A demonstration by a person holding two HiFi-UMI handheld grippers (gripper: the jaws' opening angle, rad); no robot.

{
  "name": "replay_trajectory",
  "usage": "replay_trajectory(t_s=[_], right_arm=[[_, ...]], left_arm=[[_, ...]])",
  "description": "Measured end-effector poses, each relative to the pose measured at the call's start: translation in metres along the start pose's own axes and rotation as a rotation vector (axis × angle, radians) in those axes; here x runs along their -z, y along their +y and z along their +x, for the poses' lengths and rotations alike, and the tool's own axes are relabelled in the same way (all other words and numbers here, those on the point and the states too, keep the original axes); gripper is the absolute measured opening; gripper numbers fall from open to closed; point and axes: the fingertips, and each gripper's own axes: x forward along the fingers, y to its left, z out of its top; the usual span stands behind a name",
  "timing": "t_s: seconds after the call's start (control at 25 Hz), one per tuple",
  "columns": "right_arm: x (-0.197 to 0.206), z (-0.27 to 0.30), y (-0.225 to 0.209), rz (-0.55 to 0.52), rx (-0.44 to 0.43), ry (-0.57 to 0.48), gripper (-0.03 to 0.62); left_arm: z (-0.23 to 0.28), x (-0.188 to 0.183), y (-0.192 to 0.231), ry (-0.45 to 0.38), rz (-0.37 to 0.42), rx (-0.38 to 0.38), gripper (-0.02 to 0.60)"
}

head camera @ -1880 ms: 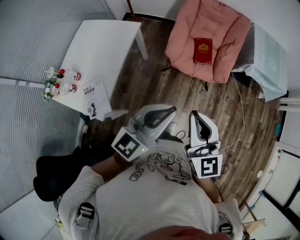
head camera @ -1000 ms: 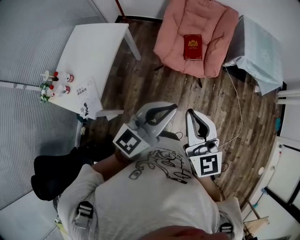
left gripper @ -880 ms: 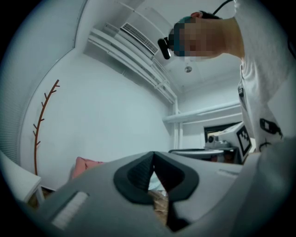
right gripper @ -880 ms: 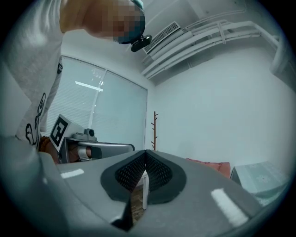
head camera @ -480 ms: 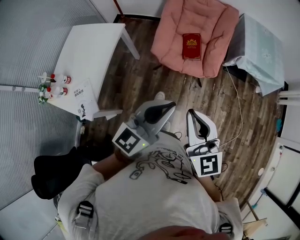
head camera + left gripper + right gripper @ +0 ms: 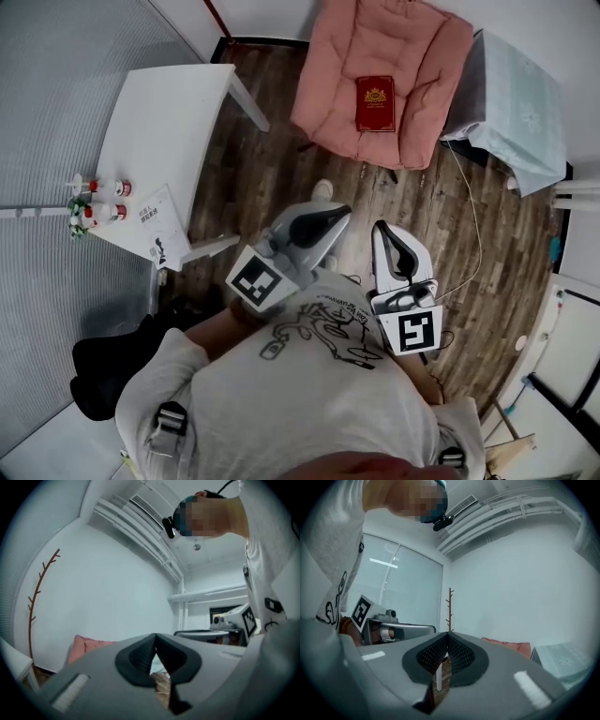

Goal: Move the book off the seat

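From the head view, the white desk [image 6: 178,112] sits far left. A few small red-capped bottles [image 6: 94,199] cluster at its near edge, with a printed booklet [image 6: 157,232] just beside them at the corner. A dark bundle [image 6: 103,361] lies on the floor below the desk; I cannot tell what it is.

In the middle, I hold the left hand-held gripper [image 6: 345,214] level in front of my chest. Its own view shows its jaws pressed together with nothing between them. That view also picks up a thin reddish coat stand [image 6: 40,597] against the wall.

Just right of it is the right hand-held gripper [image 6: 384,230], also level, with its jaws closed and empty in its own view. The two tools sit near each other over the wooden floor [image 6: 272,159].

The book [image 6: 375,103], red with a gold emblem, lies flat on the seat of the pink armchair [image 6: 328,84] at top centre. It is well apart from both tools.

A pale cloth-covered unit [image 6: 520,103] stands just right of the armchair, and a thin cable [image 6: 476,234] trails across the boards below it.
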Motion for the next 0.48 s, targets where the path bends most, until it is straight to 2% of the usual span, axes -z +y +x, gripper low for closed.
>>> replay_trajectory(t_s=[0.48], right_arm=[[0.003,0.13,-0.082,0.015,0.01,0.033,0.006]], left_arm=[[0.078,-0.005,0.131,0.025,-0.028,0.014,0.005]])
